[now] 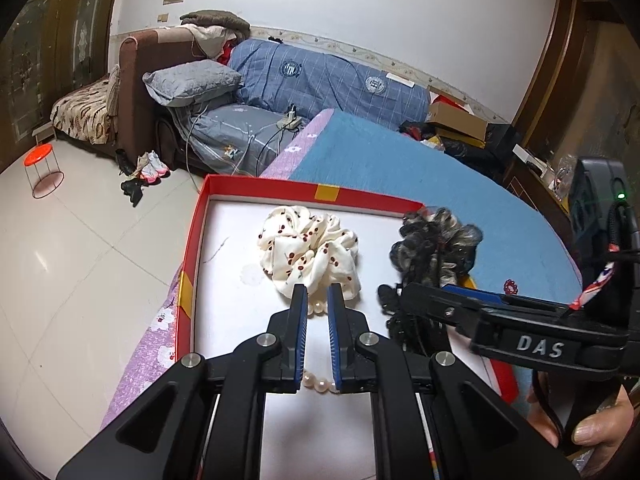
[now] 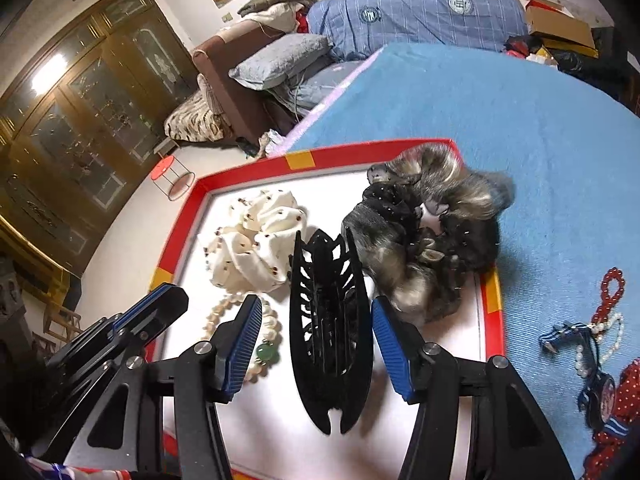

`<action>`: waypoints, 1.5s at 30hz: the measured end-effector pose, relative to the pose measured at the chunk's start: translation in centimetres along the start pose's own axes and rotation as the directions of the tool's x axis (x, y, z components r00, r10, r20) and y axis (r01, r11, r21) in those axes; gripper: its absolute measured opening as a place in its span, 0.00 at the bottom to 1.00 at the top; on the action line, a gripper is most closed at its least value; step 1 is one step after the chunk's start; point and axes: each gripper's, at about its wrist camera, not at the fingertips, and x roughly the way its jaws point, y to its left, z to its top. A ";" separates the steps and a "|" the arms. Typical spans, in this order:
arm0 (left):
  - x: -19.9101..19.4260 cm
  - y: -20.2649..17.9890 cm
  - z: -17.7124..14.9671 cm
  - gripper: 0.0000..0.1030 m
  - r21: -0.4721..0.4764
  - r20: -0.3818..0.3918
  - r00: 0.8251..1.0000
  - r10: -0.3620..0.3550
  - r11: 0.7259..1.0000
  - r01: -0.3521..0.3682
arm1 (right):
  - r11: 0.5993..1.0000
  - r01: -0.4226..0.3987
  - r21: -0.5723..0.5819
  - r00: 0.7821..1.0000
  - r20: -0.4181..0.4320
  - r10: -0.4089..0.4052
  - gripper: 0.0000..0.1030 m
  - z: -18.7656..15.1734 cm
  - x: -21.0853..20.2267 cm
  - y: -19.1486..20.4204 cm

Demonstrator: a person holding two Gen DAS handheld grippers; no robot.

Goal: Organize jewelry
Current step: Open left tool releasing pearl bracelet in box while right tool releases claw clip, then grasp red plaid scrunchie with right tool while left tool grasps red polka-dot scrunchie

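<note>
A red-rimmed tray (image 2: 360, 152) with a white floor lies on a blue cloth. My right gripper (image 2: 316, 301) is open over it, and a black hair claw (image 2: 330, 332) lies on the tray floor between its blue pads without being pressed. A cream cherry-print scrunchie (image 2: 256, 240) and a pearl bracelet (image 2: 240, 316) with a green bead lie left of the claw. A dark grey scrunchie (image 2: 432, 240) sits over the tray's right rim. My left gripper (image 1: 317, 290) is shut and empty, just short of the cream scrunchie (image 1: 308, 252), with pearls (image 1: 320, 385) on the floor beneath it.
On the blue cloth (image 2: 520, 140) right of the tray lie a red bead bracelet (image 2: 610, 292), a pearl string (image 2: 600, 344) and a red dotted bow (image 2: 612, 412). The table edge drops to a tiled floor (image 1: 80, 260) on the left. A hand (image 1: 600, 428) holds the right gripper.
</note>
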 end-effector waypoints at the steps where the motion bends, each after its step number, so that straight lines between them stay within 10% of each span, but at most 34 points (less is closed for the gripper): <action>1: -0.5 -0.1 -0.1 0.09 0.004 0.008 1.000 -0.002 1.000 0.002 | 1.000 -0.007 0.001 1.000 0.015 0.007 0.60 -0.1 -0.7 0.0; 15: -4.8 -9.5 -7.2 0.18 0.161 0.053 0.992 -0.118 0.981 0.109 | 0.995 -0.079 0.068 0.979 0.194 0.065 0.60 -8.2 -10.7 -4.3; 25: -3.5 -19.1 -13.7 0.19 0.303 -0.070 0.976 -0.207 0.928 0.218 | 0.938 0.015 0.346 0.951 0.284 -0.121 0.60 -17.2 -18.5 -18.0; 27: -3.3 -19.9 -13.9 0.33 0.316 -0.073 0.975 -0.208 0.923 0.220 | 0.902 0.016 0.432 0.949 0.278 -0.150 0.60 -18.4 -19.2 -21.2; 40: -2.7 -19.8 -13.9 0.33 0.337 -0.088 0.979 -0.183 0.919 0.202 | 0.857 0.040 0.515 0.966 0.198 -0.165 0.63 -11.0 -15.9 -27.5; 41: -2.6 -19.9 -13.9 0.33 0.341 -0.093 0.979 -0.179 0.918 0.200 | 0.864 0.023 0.504 0.969 0.200 -0.142 0.61 -10.8 -15.4 -27.4; 43: -2.6 -20.1 -13.9 0.33 0.349 -0.091 0.981 -0.169 0.918 0.190 | 0.886 -0.040 0.463 0.973 0.219 -0.071 0.21 -10.8 -14.4 -27.1; 45: -2.3 -20.5 -13.8 0.33 0.356 -0.107 0.978 -0.178 0.912 0.205 | 0.901 -0.032 0.433 0.970 0.229 -0.076 0.13 -11.0 -14.6 -26.7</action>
